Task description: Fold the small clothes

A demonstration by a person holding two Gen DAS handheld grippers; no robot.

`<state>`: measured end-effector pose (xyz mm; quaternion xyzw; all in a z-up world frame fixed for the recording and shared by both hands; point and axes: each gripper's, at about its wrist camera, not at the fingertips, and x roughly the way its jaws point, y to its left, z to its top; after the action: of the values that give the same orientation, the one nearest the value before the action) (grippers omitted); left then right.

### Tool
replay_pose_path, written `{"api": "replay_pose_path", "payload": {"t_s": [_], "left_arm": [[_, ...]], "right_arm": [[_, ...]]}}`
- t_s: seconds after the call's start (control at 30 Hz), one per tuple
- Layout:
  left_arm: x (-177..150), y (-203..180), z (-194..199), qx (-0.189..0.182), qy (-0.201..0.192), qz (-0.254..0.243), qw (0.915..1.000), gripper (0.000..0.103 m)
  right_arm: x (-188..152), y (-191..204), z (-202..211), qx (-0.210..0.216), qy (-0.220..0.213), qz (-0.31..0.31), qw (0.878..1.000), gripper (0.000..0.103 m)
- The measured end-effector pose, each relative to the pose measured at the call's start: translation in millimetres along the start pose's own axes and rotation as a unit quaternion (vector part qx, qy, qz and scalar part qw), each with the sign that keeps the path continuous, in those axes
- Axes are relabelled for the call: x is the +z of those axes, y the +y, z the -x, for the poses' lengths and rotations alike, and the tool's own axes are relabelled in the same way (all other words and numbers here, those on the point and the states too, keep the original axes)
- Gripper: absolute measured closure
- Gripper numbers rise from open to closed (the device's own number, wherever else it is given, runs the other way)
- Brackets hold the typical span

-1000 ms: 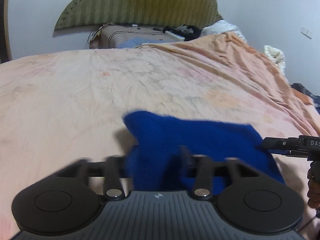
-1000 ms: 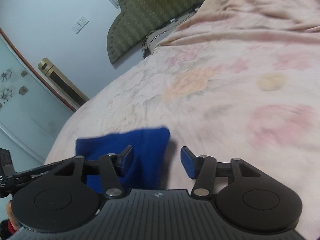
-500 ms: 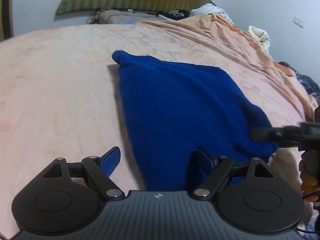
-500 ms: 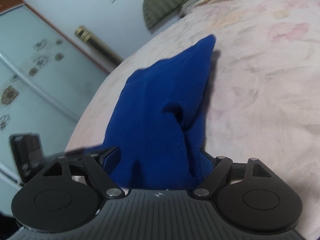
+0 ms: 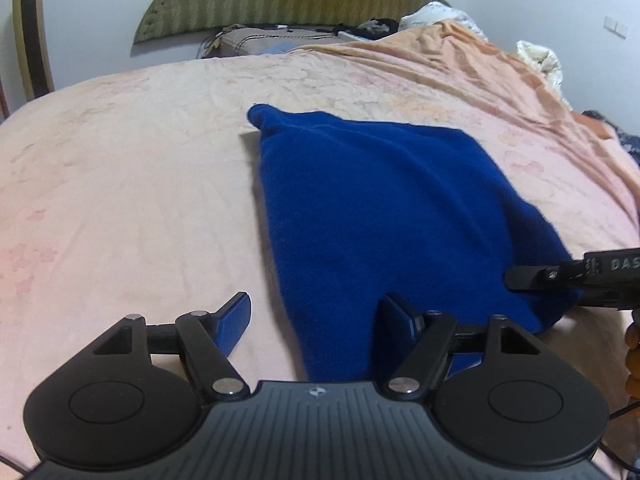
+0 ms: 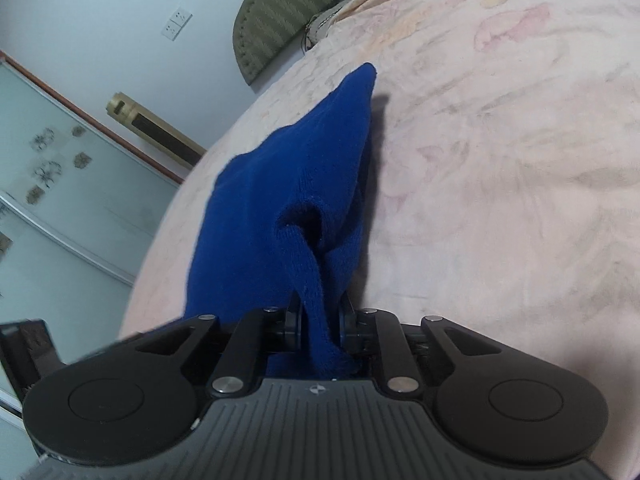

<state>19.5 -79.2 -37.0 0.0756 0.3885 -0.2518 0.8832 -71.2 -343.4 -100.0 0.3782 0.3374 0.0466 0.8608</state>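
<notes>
Left wrist: left claw [image 5: 316,322] wide, jaws just narrowed slightly; blue garment [image 5: 384,208] lies on bed [image 5: 120,184], near corner between the fingers, unpinched.
Right wrist: right claw [image 6: 320,326] just closed, clamping garment's bunched edge.

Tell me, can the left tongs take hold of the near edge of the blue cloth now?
Probably yes: the left tongs stand open around the blue cloth's near edge, with nothing in between.

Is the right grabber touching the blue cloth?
Touching. The right wrist view shows the right gripper with its jaws just closed, pinching a bunched fold of the blue cloth.
</notes>
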Motion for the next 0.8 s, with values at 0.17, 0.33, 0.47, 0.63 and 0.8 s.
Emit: {"api": "replay_pose_path", "payload": {"t_s": [0.17, 0.33, 0.47, 0.63, 0.8], "left_arm": [[-1.8, -1.6, 4.1, 0.012, 0.001, 0.008, 0.9999, 0.029], [-6.9, -3.6, 6.9, 0.021, 0.003, 0.022, 0.9995, 0.024], [-11.4, -7.0, 11.0, 0.023, 0.006, 0.023, 0.9995, 0.023], [-17.8, -10.2, 17.6, 0.025, 0.001, 0.024, 0.9994, 0.019], [-25.8, -11.9, 21.8, 0.033, 0.001, 0.022, 0.9992, 0.009]], "right_arm": [[-9.7, 29.3, 8.7, -0.075, -0.026, 0.072, 0.994, 0.055], [-25.2, 69.0, 17.6, -0.164, -0.062, 0.173, 0.969, 0.007], [-35.5, 82.9, 17.0, -0.193, -0.067, 0.216, 0.955, 0.003], [-46.9, 86.3, 12.9, -0.203, -0.054, 0.221, 0.952, 0.002], [-57.6, 89.7, 13.6, -0.205, -0.052, 0.225, 0.951, 0.002]]}}
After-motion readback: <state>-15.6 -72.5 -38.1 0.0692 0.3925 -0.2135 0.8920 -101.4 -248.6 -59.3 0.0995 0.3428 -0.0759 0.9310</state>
